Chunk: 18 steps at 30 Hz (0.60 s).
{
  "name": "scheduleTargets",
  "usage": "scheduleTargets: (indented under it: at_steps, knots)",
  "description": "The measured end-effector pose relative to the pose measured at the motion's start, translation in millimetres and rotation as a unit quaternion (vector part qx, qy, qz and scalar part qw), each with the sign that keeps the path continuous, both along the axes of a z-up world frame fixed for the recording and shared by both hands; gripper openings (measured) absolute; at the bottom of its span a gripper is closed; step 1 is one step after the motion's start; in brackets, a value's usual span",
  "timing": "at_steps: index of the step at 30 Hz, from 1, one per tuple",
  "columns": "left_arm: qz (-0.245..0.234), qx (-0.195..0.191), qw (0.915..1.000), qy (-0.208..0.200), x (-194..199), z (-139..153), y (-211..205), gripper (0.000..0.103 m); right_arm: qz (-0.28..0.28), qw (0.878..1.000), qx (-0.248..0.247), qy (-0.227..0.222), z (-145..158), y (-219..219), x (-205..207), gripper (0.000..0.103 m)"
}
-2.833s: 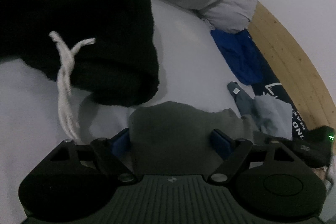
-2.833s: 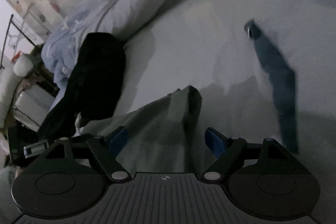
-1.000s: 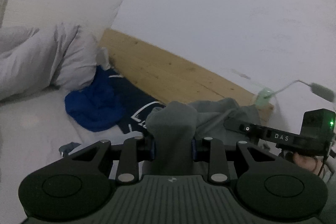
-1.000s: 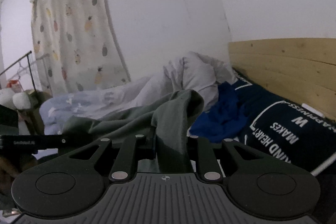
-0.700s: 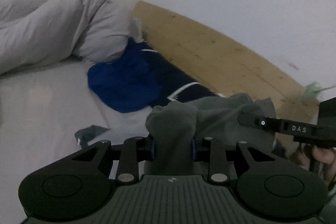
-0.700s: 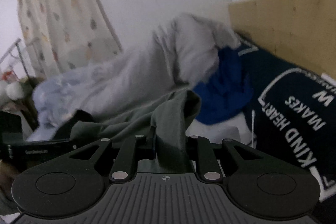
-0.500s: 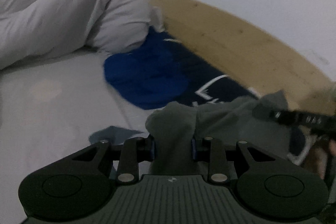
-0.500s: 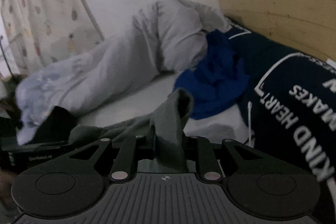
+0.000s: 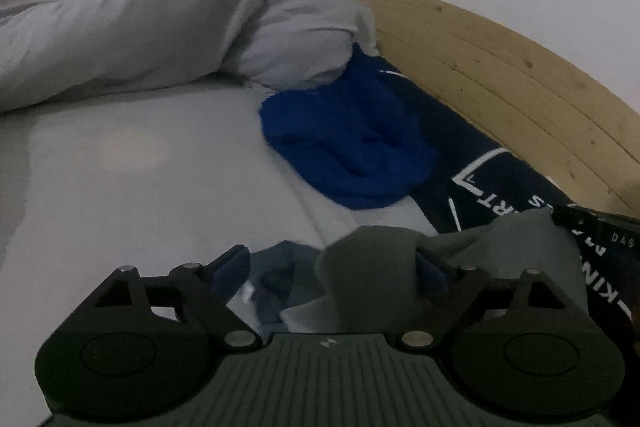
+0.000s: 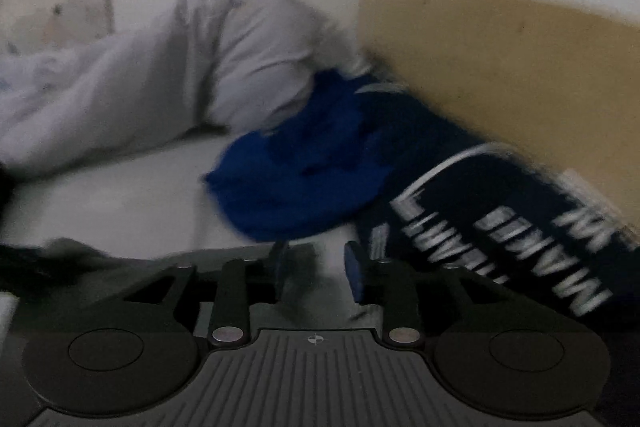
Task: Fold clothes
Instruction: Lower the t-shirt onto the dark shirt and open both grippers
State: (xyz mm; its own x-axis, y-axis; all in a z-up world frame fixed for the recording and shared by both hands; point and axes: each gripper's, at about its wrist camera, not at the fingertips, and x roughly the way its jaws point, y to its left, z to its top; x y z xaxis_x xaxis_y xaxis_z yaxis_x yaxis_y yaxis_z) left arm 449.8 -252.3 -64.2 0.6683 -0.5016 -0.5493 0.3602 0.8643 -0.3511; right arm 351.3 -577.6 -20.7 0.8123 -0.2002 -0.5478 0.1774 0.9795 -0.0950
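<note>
The grey-green garment [image 9: 372, 259] lies loose on the white bed. My left gripper [image 9: 334, 263] is open, jaws wide apart, with the garment's bunched edge draped against the right finger [image 9: 430, 267]. In the right wrist view the garment [image 10: 96, 255] trails off to the left, low on the bed. My right gripper [image 10: 316, 267] is partly open with bare sheet showing between its fingers; this view is motion-blurred. The right gripper's body [image 9: 600, 227] shows at the right edge of the left wrist view.
A crumpled bright blue garment [image 9: 348, 151] lies ahead, against a grey duvet [image 9: 180, 23]. A navy pillow with white lettering [image 9: 500, 183] leans on the wooden headboard [image 9: 500, 67]. A blue-grey cloth [image 9: 276, 267] lies just before the left gripper. White sheet [image 9: 120, 187] spreads to the left.
Both grippers came down toward the bed and opened, letting go of the grey-green garment they had held up. The garment now rests on the sheet.
</note>
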Motion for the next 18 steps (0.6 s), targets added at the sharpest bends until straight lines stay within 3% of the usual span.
scheduleTargets:
  at_steps: [1, 5, 8, 12, 18]
  knots:
    - [0.005, 0.002, 1.0, -0.005, -2.9, 3.0, 4.9, 0.087, -0.019, 1.0, -0.023, -0.006, 1.1, 0.8, -2.7, 0.054]
    - [0.034, 0.005, 0.9993, -0.015, -13.7, 18.0, 22.6, 0.094, -0.086, 0.993, -0.072, -0.035, 10.5, -3.1, -18.1, 0.066]
    - [0.071, 0.002, 0.9973, -0.014, -17.8, 34.2, 37.0, 0.097, -0.101, 0.992, -0.049, -0.051, 26.0, -3.8, -41.1, 0.075]
    - [0.078, -0.005, 0.996, -0.044, -46.4, 73.8, 55.5, 0.097, -0.084, 0.993, -0.029, -0.081, 58.7, 14.9, -85.0, 0.081]
    - [0.074, -0.012, 0.9908, -0.113, -130.7, 136.6, 95.5, 0.103, -0.017, 0.992, 0.01, -0.124, 124.0, 63.9, -162.7, 0.093]
